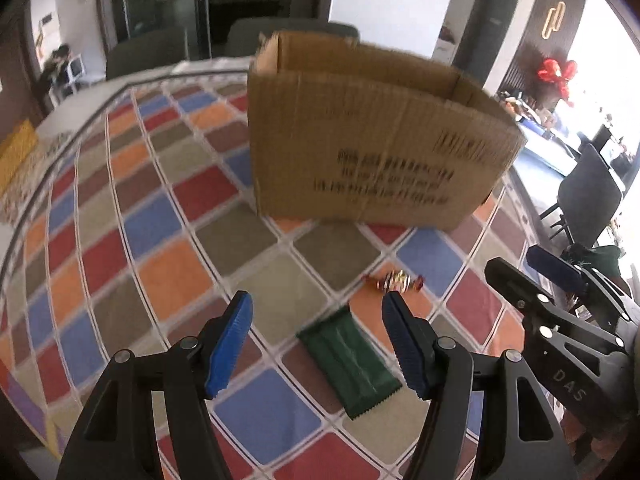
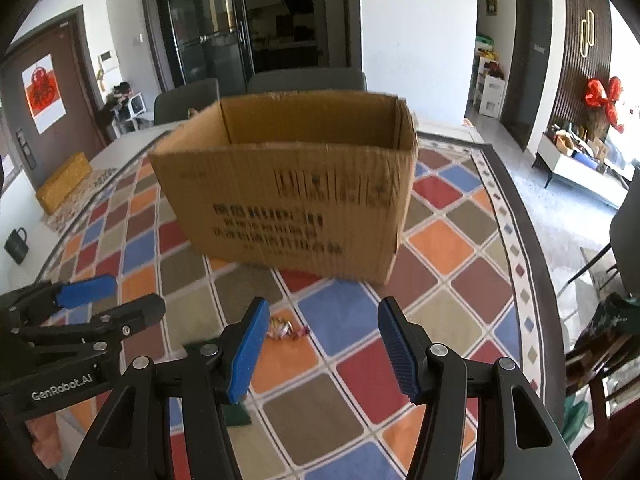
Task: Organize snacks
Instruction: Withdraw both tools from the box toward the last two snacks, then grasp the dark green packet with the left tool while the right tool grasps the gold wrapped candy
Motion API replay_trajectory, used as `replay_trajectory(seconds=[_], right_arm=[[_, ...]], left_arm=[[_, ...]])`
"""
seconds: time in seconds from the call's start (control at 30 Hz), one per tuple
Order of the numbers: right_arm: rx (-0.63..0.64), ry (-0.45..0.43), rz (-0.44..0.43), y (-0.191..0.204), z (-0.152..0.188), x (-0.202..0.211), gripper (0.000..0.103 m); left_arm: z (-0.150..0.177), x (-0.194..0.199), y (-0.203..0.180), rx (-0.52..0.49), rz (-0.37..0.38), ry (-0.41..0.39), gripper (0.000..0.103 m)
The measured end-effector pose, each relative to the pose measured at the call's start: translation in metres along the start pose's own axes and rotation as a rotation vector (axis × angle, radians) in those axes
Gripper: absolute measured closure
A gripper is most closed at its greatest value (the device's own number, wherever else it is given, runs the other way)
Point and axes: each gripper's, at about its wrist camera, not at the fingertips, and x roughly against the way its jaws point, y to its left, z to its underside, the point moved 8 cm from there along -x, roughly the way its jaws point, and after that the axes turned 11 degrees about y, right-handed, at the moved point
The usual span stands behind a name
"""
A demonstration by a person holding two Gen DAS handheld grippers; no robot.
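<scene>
An open cardboard box (image 1: pixel 372 136) stands on the checkered tablecloth; it also shows in the right wrist view (image 2: pixel 296 192). A dark green snack packet (image 1: pixel 352 364) lies flat just in front of my left gripper (image 1: pixel 316 344), which is open and empty above it. A small wrapped candy (image 1: pixel 394 282) lies beyond the packet; it also shows in the right wrist view (image 2: pixel 284 329). My right gripper (image 2: pixel 320 348) is open and empty, to the right of the candy. The packet's corner (image 2: pixel 236 414) peeks out below its left finger.
The colourful checkered tablecloth (image 2: pixel 440 240) covers the table. A yellow box (image 2: pixel 62 186) and a dark mug (image 2: pixel 16 246) sit at the far left. Grey chairs (image 2: pixel 304 80) stand behind the table. Another chair (image 1: pixel 588 200) is at the right edge.
</scene>
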Motion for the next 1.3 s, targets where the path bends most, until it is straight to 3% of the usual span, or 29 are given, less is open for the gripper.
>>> replay_trajectory(seconds=[0.33, 0.9, 1.03, 1.13, 1.3], right_arm=[[0.114, 0.054, -0.044, 0.004, 0.024, -0.027, 0.045], [0.295, 0.099, -0.082, 0.006, 0.03, -0.066, 0.046], [0.308, 0.093, -0.09, 0.006, 0.03, -0.068, 0.046], [0.324, 0.094, -0.098, 0.01, 0.029, -0.071, 0.046], [0.349, 0.094, -0.107, 0.019, 0.029, -0.073, 0.046]], left_arm=[[0.031, -0.043, -0.013, 0.051, 0.013, 0.114, 0.037], [0.034, -0.078, -0.017, 0.091, -0.072, 0.135, 0.037], [0.036, -0.08, -0.019, 0.066, -0.113, 0.125, 0.042], [0.04, -0.076, -0.024, 0.034, -0.126, 0.092, 0.055], [0.041, -0.074, -0.021, 0.027, -0.103, 0.085, 0.057]])
